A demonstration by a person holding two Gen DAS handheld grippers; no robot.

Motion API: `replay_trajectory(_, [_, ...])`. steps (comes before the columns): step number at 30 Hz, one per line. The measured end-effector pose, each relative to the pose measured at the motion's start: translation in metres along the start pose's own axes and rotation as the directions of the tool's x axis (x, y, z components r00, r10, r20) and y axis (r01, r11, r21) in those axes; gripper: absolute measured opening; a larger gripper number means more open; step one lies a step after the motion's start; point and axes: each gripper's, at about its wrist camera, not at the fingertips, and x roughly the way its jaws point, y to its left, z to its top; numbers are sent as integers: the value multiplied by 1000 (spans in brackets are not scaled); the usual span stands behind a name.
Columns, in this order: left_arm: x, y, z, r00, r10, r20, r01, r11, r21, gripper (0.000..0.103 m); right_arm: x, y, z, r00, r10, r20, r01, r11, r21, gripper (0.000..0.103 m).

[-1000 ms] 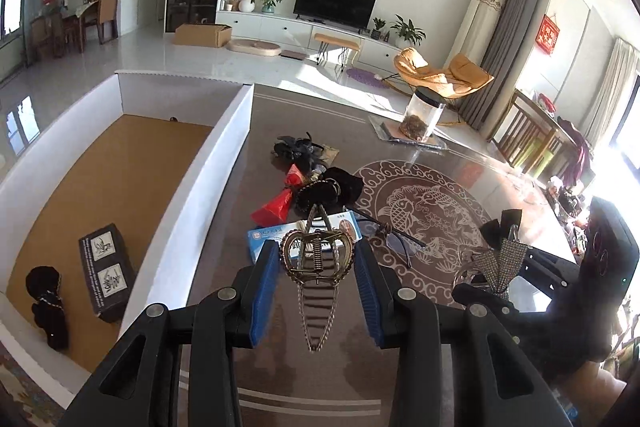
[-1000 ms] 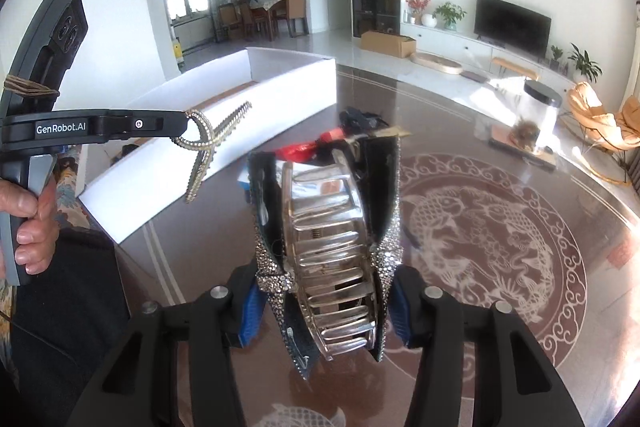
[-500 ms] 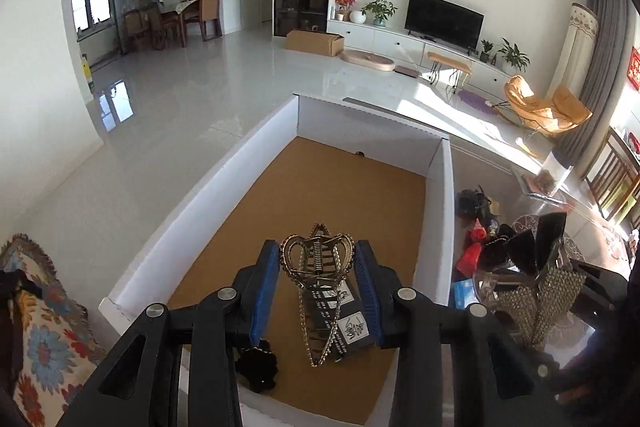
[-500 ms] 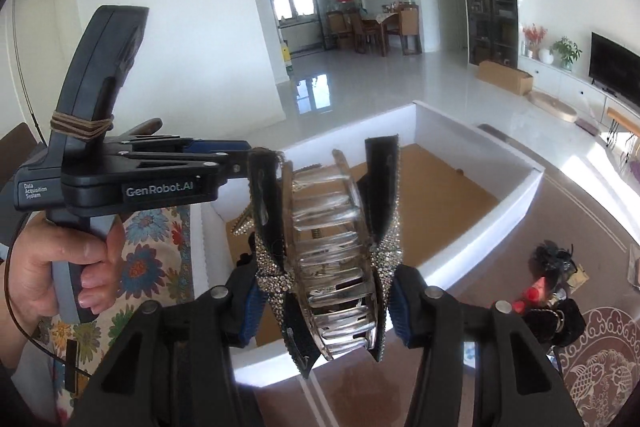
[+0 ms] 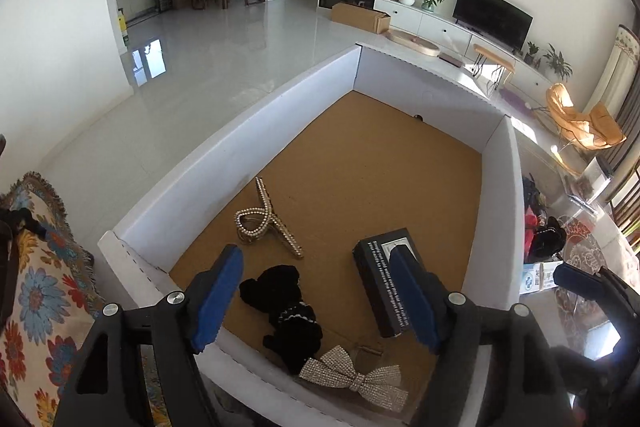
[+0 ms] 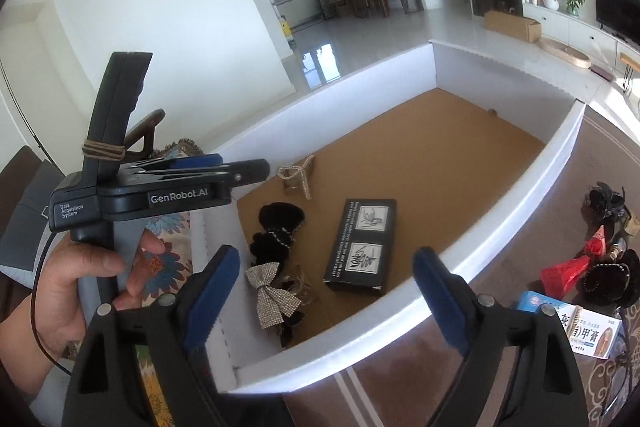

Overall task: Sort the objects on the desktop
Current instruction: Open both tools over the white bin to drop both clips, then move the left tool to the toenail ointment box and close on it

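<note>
A white box [image 5: 304,99] with a brown floor holds a rhinestone loop clip [image 5: 264,221], a black scrunchie [image 5: 286,311], a rhinestone bow clip [image 5: 354,379] and a black carton [image 5: 380,291]. All lie flat, apart from each other.

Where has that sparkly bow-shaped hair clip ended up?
The sparkly bow clip lies inside the white cardboard box, on its brown floor at the near edge, touching the black fluffy hair tie, with the black printed carton to its right.
</note>
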Motion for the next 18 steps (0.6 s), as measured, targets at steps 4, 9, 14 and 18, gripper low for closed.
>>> replay_trajectory(4, [-26,-57,-8,986,-164,13,162,982,92,78,-59,-69,-42,989,-142,40,140,989,54,98])
replay_trajectory(9, [-29,-157,-25,938,-333,-100,348,894,281,96,-119,-164,-130,915,-386,-113,399,906,139,98])
replay_trajectory(14, [14,-251,-53,955,-221,-197,294,780,552,96,-149,-205,-212,868,-440,-232,484,853,193,98])
replay_trajectory(18, [55,-282,-68,970,-120,-209,232,706,669,96,-155,-200,-241,854,-477,-209,511,844,162,99])
